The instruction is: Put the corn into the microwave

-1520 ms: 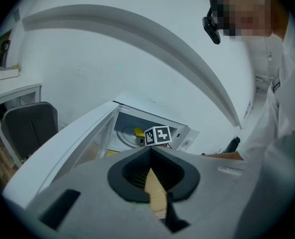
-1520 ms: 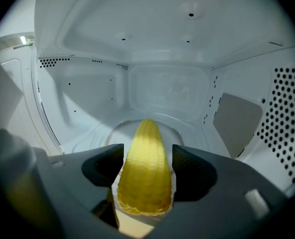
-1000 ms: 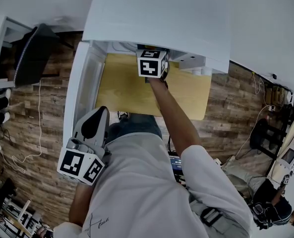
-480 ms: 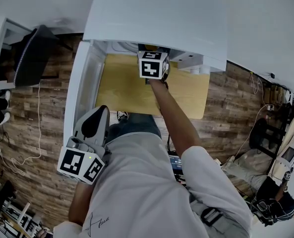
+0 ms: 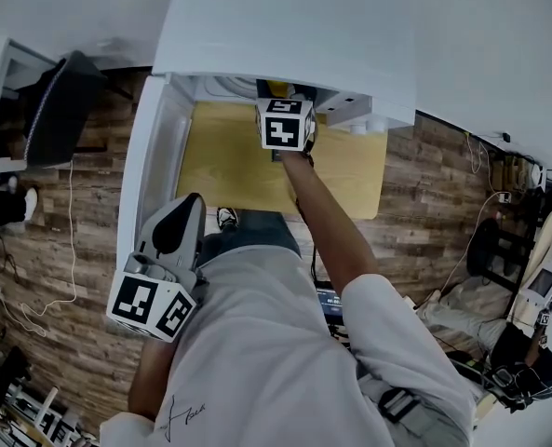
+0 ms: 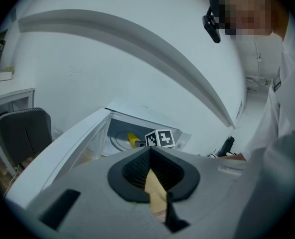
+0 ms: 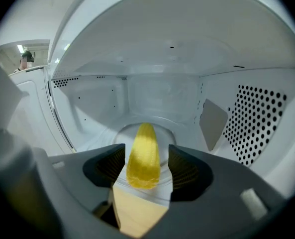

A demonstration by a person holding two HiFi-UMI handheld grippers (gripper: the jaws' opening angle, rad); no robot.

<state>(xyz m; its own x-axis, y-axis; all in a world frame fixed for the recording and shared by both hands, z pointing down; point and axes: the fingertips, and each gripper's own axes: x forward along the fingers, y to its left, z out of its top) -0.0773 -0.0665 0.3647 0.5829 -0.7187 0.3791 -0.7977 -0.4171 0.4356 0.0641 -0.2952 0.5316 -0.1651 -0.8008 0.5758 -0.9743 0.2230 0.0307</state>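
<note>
The microwave (image 5: pixel 285 35) cavity is roomy: open floor shows left and right of the corn (image 7: pixel 143 151), and the ceiling (image 7: pixel 172 54) stands well above it. The perforated right wall (image 7: pixel 259 123) and the left wall (image 7: pixel 87 101) close the sides. The right gripper (image 7: pixel 146 159) fills the middle of the mouth; its jaws have just been closing a little, with gaps on both sides of the corn between them. The open door (image 5: pixel 150 156) walls off the left side. The wooden table (image 5: pixel 229 170) offers free room either side of the arm (image 5: pixel 317 222)
</note>
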